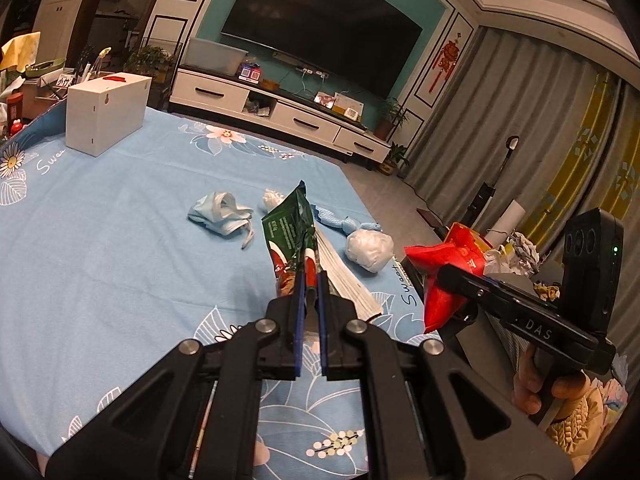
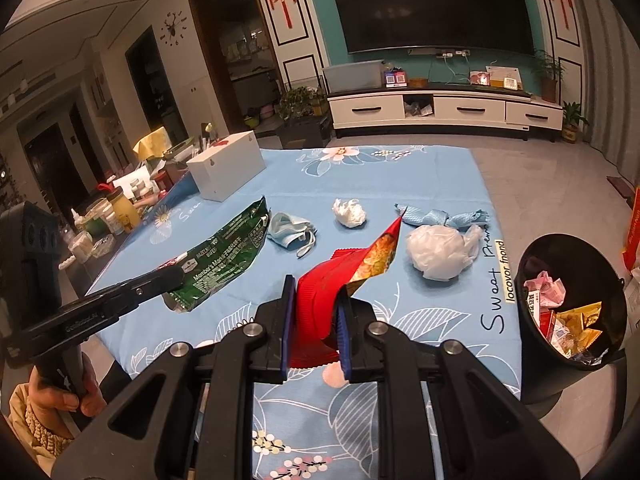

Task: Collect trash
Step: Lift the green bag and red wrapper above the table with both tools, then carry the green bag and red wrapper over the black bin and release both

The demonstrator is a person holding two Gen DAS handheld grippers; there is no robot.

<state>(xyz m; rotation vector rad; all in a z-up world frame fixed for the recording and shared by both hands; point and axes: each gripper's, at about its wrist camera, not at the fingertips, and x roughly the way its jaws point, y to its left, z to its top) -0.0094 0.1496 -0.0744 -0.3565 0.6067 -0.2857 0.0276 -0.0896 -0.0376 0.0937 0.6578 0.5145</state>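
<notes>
Blue floral tablecloth (image 2: 400,184); my left gripper (image 1: 310,276) clamped on green wrapper (image 1: 288,224), right gripper (image 2: 316,320) pinching red wrapper (image 2: 320,304), probably both headed for bin (image 2: 528,280).

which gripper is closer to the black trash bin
Right. The right gripper, shut on the red wrapper, is just beside the black trash bin. The left gripper, holding the green bag, is farther off across the table.

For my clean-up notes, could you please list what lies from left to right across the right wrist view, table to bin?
White box → green snack bag in the left claw → blue face mask → crumpled white tissue → white plastic bag → black trash bin.
</notes>
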